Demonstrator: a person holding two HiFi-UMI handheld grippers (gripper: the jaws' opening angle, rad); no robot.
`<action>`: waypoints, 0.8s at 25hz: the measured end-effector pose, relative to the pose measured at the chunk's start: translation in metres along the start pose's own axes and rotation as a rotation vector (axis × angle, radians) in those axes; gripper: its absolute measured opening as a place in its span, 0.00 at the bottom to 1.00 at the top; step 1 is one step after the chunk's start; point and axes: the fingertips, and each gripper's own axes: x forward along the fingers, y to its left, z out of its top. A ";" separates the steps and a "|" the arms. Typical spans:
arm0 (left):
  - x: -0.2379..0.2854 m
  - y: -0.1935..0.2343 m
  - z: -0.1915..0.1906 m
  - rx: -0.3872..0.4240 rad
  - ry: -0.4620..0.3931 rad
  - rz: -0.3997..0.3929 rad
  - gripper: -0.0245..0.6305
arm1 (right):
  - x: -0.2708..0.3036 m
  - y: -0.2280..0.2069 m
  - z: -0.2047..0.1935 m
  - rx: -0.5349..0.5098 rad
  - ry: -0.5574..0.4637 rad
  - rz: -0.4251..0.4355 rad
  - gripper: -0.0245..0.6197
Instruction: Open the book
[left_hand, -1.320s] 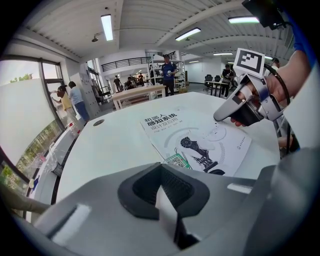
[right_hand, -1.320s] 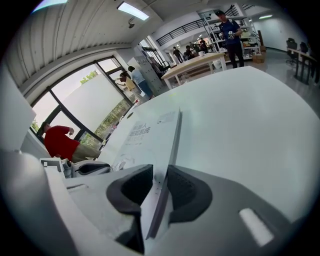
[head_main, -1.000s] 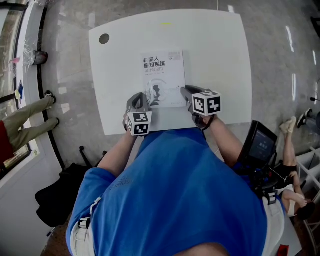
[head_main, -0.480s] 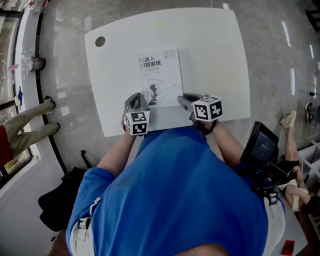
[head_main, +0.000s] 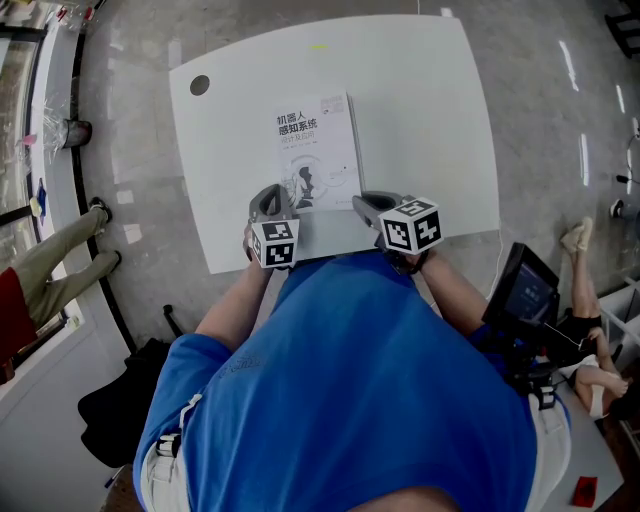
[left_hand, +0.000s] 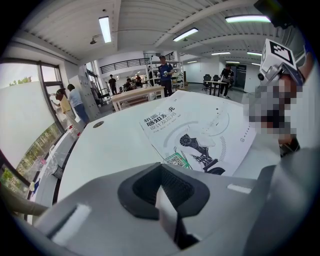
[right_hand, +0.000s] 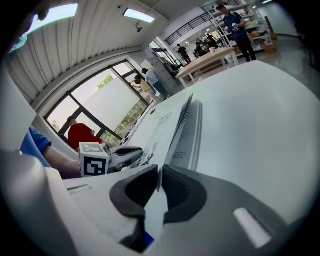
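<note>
A white-covered book (head_main: 318, 150) lies in the middle of the white table (head_main: 430, 120). My right gripper (head_main: 368, 205) is at its near right corner. In the right gripper view the thin front cover (right_hand: 165, 127) runs between the pads of the right gripper (right_hand: 160, 175), whose jaws are closing on it. The cover stands lifted off the pages (right_hand: 192, 135). My left gripper (head_main: 272, 205) rests at the book's near left corner, jaws together. In the left gripper view the book (left_hand: 200, 130) lies just ahead and right of the left gripper (left_hand: 162, 170).
A round dark hole (head_main: 200, 85) sits in the table's far left corner. On the floor are a standing person's legs (head_main: 60, 240) at left, a black bag (head_main: 120, 390) and a device with a screen (head_main: 525, 290) at right. The near table edge is just behind both grippers.
My right gripper has narrowed its jaws onto the cover's near right corner and drawn slightly back and up, raising the cover's right edge. The left gripper has stayed put.
</note>
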 end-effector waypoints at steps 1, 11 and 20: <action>0.001 -0.001 0.000 0.001 0.000 -0.002 0.05 | 0.000 0.002 0.002 -0.017 -0.005 -0.003 0.09; 0.000 -0.002 0.009 -0.004 -0.048 0.020 0.05 | -0.004 0.029 0.023 -0.192 -0.062 0.001 0.07; -0.040 0.022 0.010 -0.052 -0.120 0.056 0.05 | -0.003 0.093 0.040 -0.351 -0.086 0.030 0.07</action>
